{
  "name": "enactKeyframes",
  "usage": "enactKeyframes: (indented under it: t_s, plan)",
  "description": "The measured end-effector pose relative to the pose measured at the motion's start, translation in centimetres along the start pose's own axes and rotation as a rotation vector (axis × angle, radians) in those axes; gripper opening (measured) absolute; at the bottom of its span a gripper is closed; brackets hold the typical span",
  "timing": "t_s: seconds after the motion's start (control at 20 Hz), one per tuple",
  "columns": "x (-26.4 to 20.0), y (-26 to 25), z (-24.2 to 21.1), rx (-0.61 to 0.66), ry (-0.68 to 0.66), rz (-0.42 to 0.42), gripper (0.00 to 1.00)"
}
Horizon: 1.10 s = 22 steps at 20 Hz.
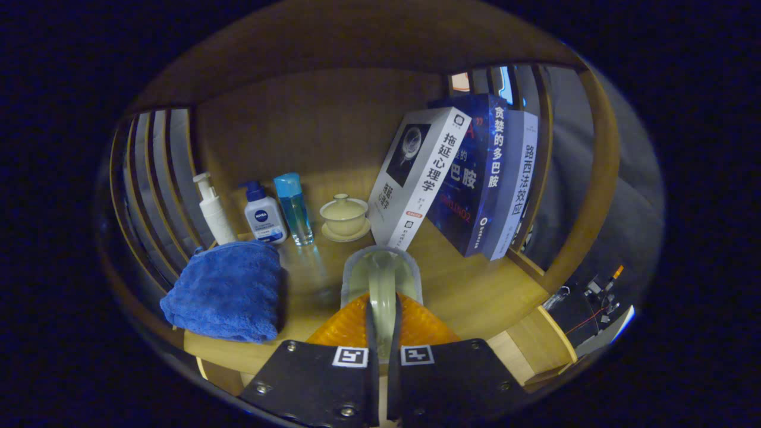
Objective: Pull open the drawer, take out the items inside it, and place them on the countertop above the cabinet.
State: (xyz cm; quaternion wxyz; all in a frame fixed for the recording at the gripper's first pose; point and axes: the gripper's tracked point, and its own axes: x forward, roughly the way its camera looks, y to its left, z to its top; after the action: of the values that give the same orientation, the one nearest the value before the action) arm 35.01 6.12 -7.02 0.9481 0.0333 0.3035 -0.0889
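Tool [381,339] clenched on a pale green and orange brush [380,291], held over the desk [475,291]. Blue towel [229,291] at 9 o'clock of it, lidded cup [345,217] at 12, leaning books [458,178] at 1.

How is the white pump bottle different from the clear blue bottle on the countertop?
The white pump bottle is opaque, while the clear blue bottle is see-through with blue liquid. The pump bottle ends in a pump head; the blue bottle has a flat blue cap. The pump bottle stands behind the folded blue towel, the blue one nearer the lidded cup. Both stand upright, beyond the gripper, which is shut on an orange item.
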Motion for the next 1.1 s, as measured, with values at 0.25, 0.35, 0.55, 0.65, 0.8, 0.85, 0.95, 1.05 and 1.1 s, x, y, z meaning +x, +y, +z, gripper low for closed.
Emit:
enactKeyframes:
  t_s: [0.25, 0.35, 0.55, 0.65, 0.8, 0.85, 0.95, 1.05, 1.1]
  plan:
    - [1.1, 0.2, -0.2, -0.004, 0.006, 0.016, 0.06]
    - [1.5, 0.3, 0.0, -0.001, -0.005, 0.021, 0.1]
    - [2.1, 0.0, -0.4, -0.013, 0.008, 0.013, 0.21]
    - [2.0, 0.2, -0.5, -0.025, 0.008, 0.018, 0.38]
    - [1.4, 0.8, 0.4, -0.027, -0.04, 0.05, 0.55]
    - [1.0, 1.0, 0.9, -0.024, -0.063, 0.058, 0.58]
    - [-0.3, 1.1, 1.9, -0.013, -0.113, 0.078, 0.62]
    - [-1.6, 1.1, 3.0, -0.002, -0.166, 0.094, 0.85]
    - [-2.3, 1.1, 3.5, 0.005, -0.193, 0.102, 0.97]
